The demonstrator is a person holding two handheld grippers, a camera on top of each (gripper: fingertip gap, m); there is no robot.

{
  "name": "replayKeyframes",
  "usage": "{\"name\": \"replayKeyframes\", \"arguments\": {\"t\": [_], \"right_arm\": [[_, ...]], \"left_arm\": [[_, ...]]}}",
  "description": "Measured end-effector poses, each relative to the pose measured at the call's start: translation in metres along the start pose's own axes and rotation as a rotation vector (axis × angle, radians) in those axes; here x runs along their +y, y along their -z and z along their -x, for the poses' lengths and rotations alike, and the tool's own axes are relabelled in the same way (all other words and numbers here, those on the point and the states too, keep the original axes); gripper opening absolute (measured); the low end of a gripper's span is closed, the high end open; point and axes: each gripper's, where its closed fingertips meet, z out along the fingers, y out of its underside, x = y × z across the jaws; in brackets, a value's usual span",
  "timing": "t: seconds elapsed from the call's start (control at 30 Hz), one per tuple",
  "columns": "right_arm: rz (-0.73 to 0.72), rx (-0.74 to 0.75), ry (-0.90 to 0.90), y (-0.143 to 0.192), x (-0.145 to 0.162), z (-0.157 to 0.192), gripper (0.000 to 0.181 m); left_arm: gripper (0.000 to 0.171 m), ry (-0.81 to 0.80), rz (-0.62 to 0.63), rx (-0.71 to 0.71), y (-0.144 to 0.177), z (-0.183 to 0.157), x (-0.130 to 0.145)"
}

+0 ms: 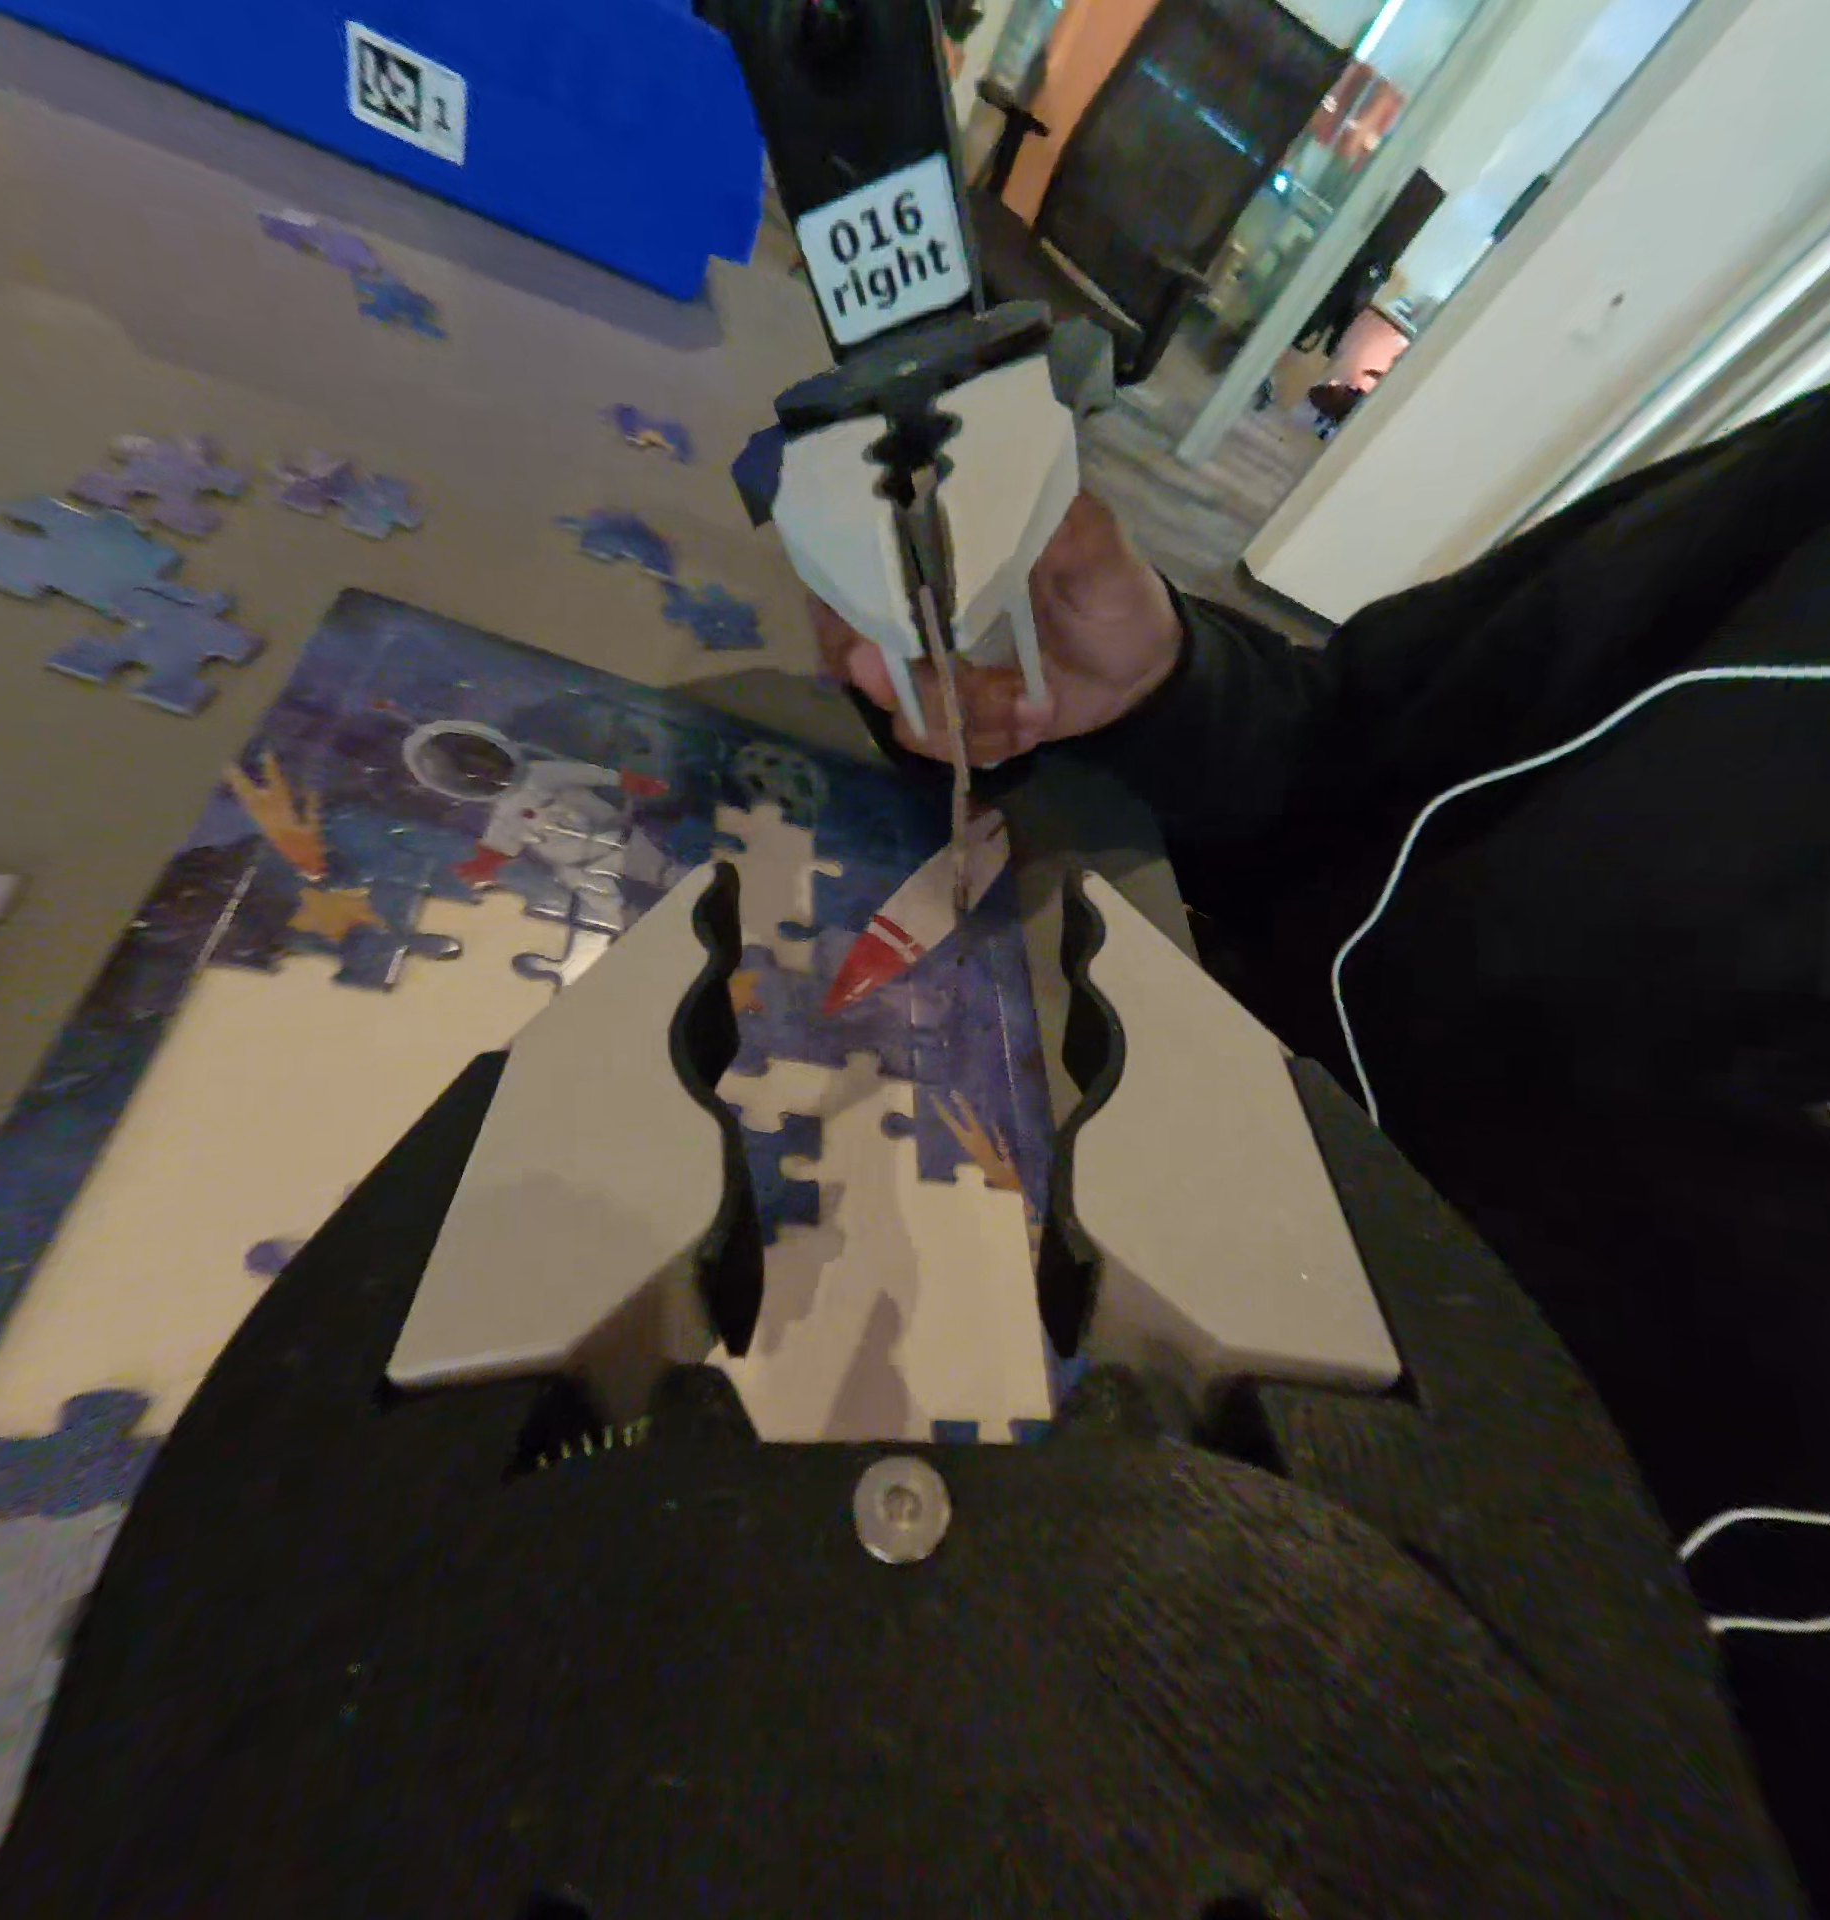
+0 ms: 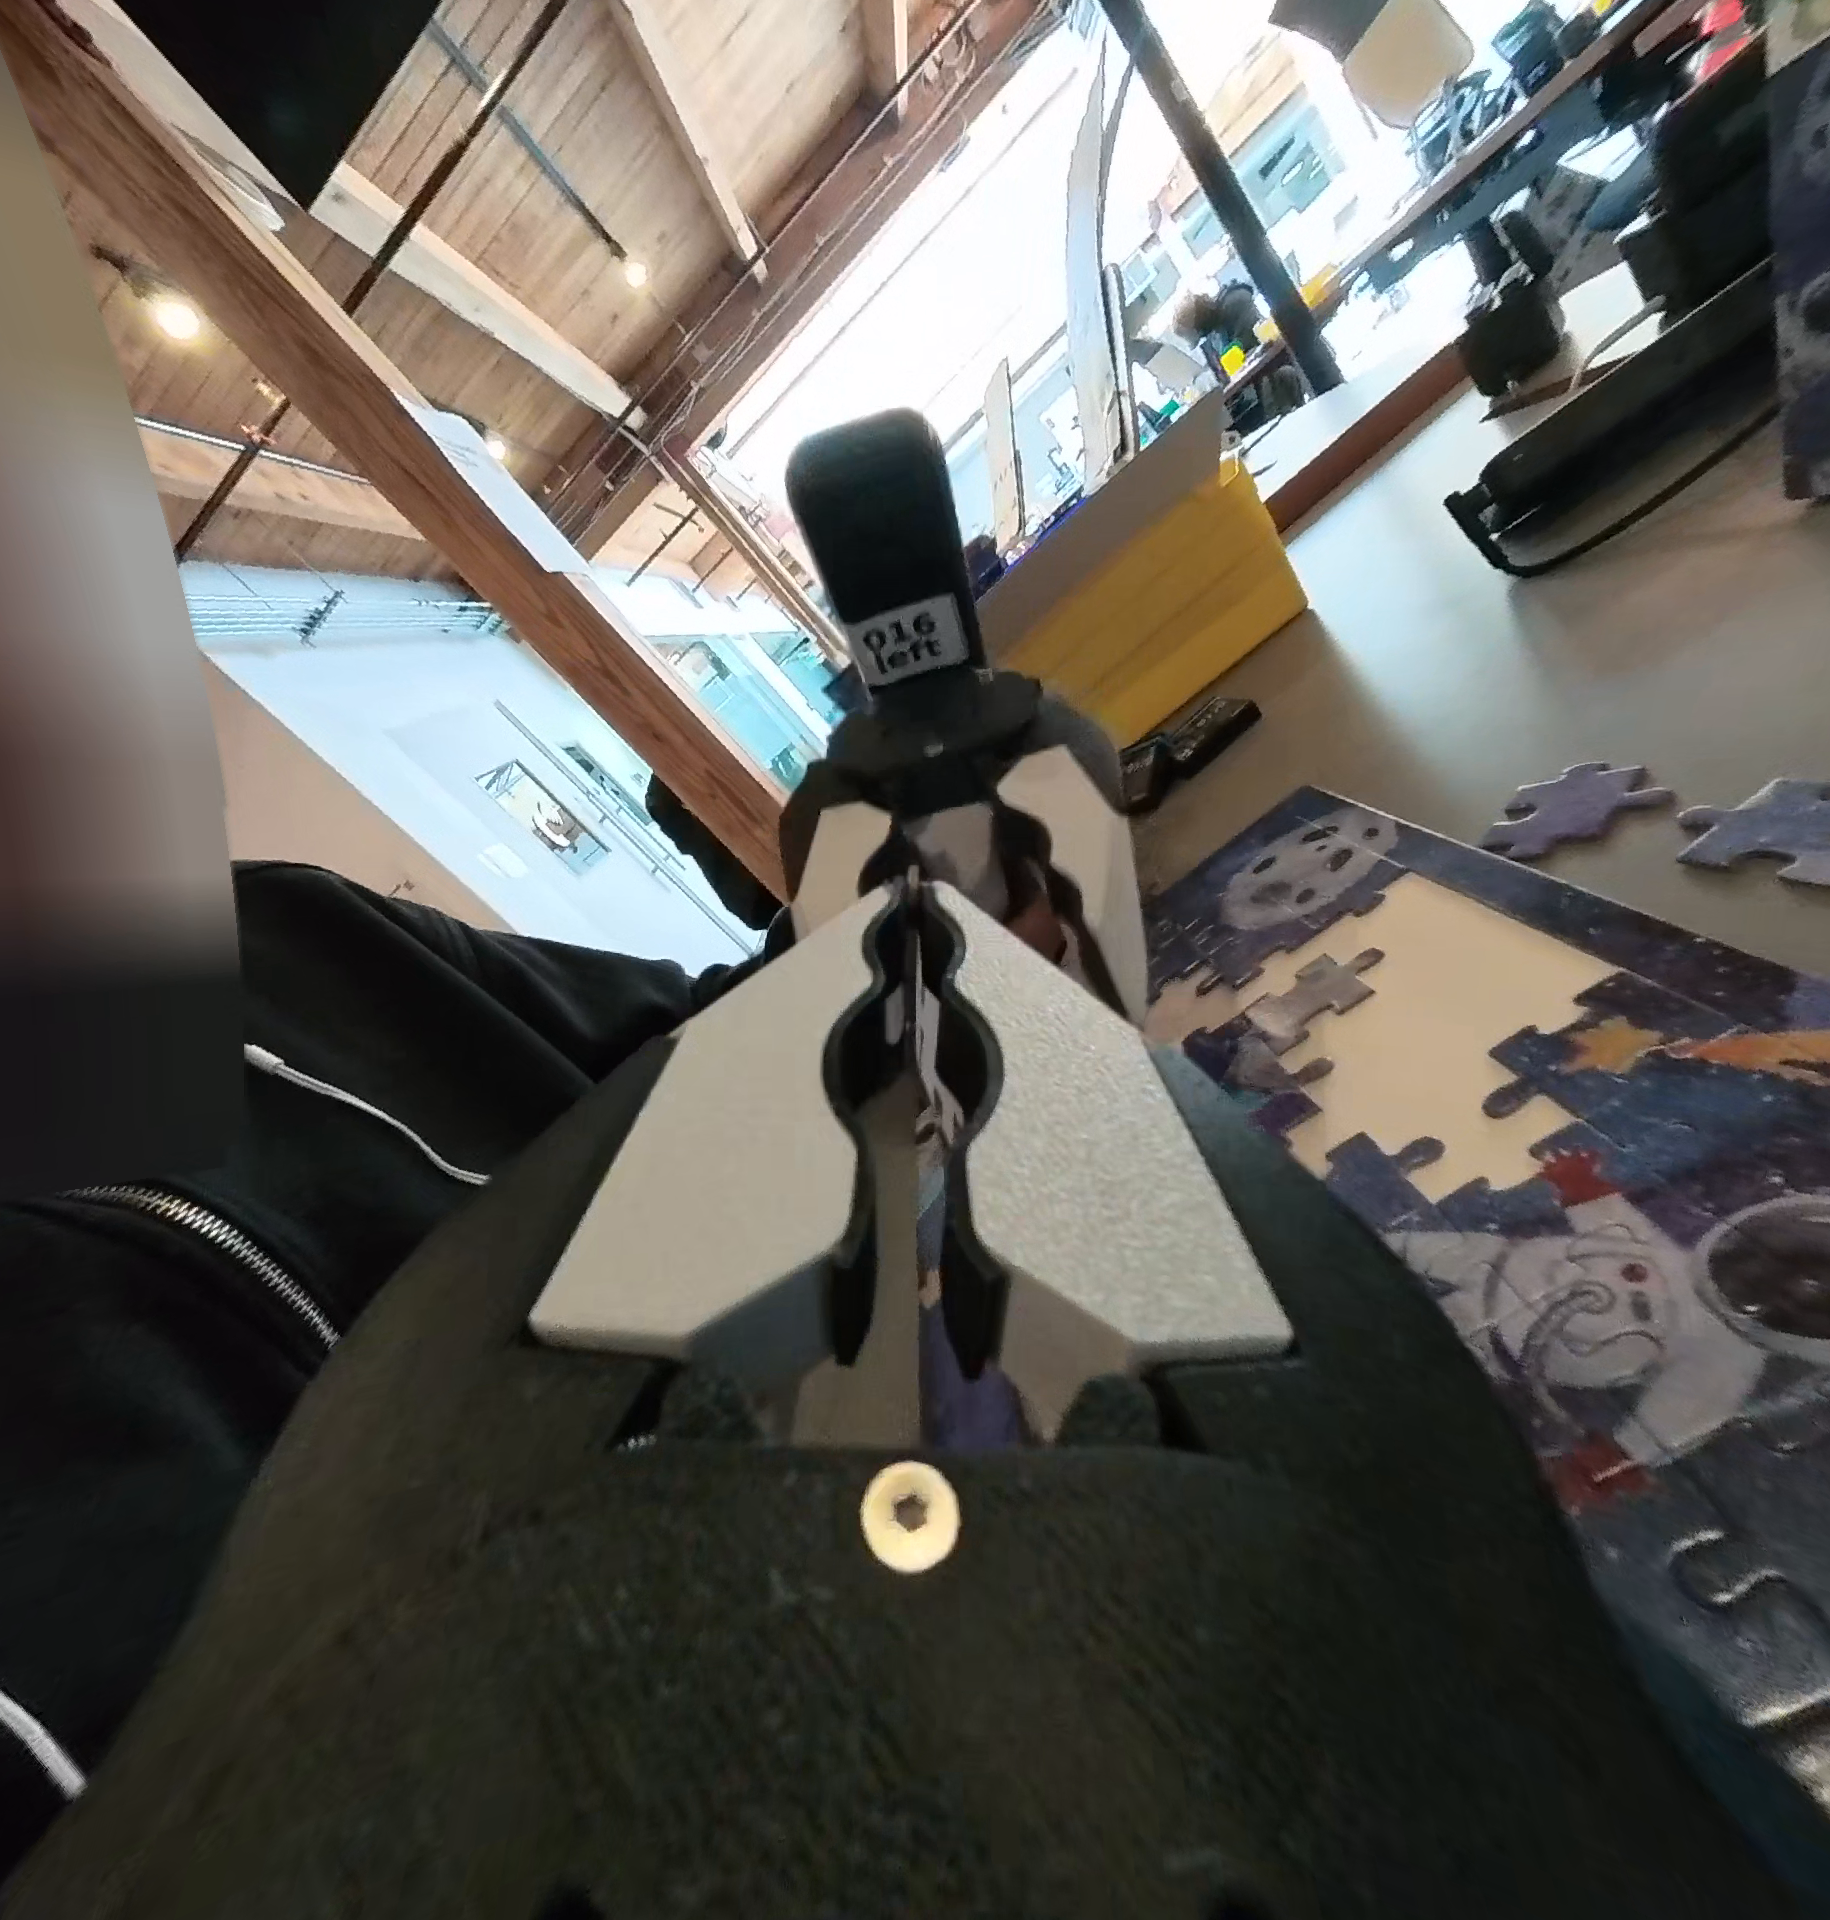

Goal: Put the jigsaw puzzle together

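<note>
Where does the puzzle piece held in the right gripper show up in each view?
Left wrist view: the puzzle piece hangs edge-on from the right gripper, upper centre, above the rocket.
Right wrist view: centre, the piece sits edge-on between the shut fingers.
Shared landmark: the astronaut on the puzzle.

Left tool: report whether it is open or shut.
Open. The left tool has a wide gap between its fingers, nothing held; the puzzle board shows through.
</note>
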Motion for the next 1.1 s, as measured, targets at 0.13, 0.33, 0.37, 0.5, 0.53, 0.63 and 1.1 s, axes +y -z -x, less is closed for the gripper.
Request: {"name": "replayKeyframes", "arguments": {"t": [0.13, 0.33, 0.37, 0.5, 0.53, 0.63, 1.1], "right_arm": [[-0.037, 0.0, -0.009, 0.002, -0.006, 0.0, 0.0], [-0.061, 0.016, -0.017, 0.008, -0.01, -0.003, 0.0], [-0.062, 0.02, -0.02, 0.009, -0.01, -0.004, 0.0], [-0.066, 0.029, -0.024, 0.012, -0.011, -0.005, 0.0], [-0.062, 0.033, -0.023, 0.012, -0.011, -0.005, 0.0], [-0.047, 0.039, -0.021, 0.012, -0.009, -0.006, 0.0], [-0.042, 0.033, -0.044, 0.016, -0.01, -0.005, 0.0]], "left_arm": [[0.034, 0.016, 0.052, 0.04, -0.015, -0.008, 0.011], [0.002, 0.067, -0.053, 0.066, -0.002, -0.004, -0.006], [0.0, 0.084, -0.086, 0.066, 0.004, -0.001, -0.01], [0.0, 0.147, -0.178, 0.085, 0.021, 0.006, -0.022], [0.001, 0.152, -0.185, 0.087, 0.023, 0.007, -0.023], [0.0, 0.145, -0.172, 0.071, 0.022, 0.009, -0.02], [0.009, 0.155, -0.12, 0.09, 0.009, 0.006, -0.01]]}}
